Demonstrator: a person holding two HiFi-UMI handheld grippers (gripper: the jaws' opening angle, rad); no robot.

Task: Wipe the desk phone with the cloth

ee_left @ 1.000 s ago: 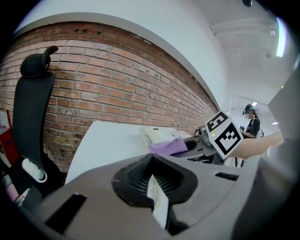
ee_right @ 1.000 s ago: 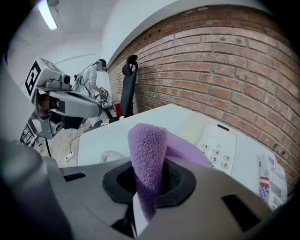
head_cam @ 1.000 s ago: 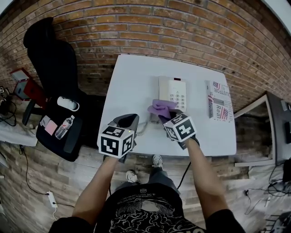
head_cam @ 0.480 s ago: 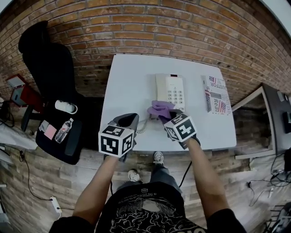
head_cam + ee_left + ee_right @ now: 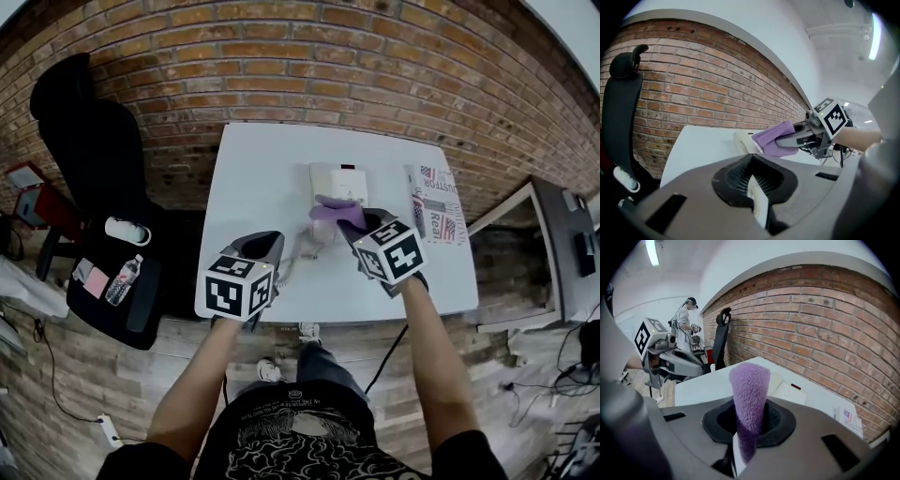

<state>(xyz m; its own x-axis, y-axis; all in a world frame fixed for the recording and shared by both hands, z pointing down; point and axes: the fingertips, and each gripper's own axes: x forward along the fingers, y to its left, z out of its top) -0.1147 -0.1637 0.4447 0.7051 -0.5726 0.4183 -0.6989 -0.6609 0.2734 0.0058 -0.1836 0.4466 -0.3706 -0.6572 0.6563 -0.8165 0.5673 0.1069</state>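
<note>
**Cloth held at the desk phone, head view.**
My right gripper (image 5: 352, 223) is clamped on the purple cloth (image 5: 334, 208), which covers the near end of the desk phone (image 5: 339, 176) on the white table (image 5: 258, 178); whether cloth and phone touch, I cannot tell. My left gripper (image 5: 266, 247) hangs over the table's near edge, jaws pressed together, empty.
</note>
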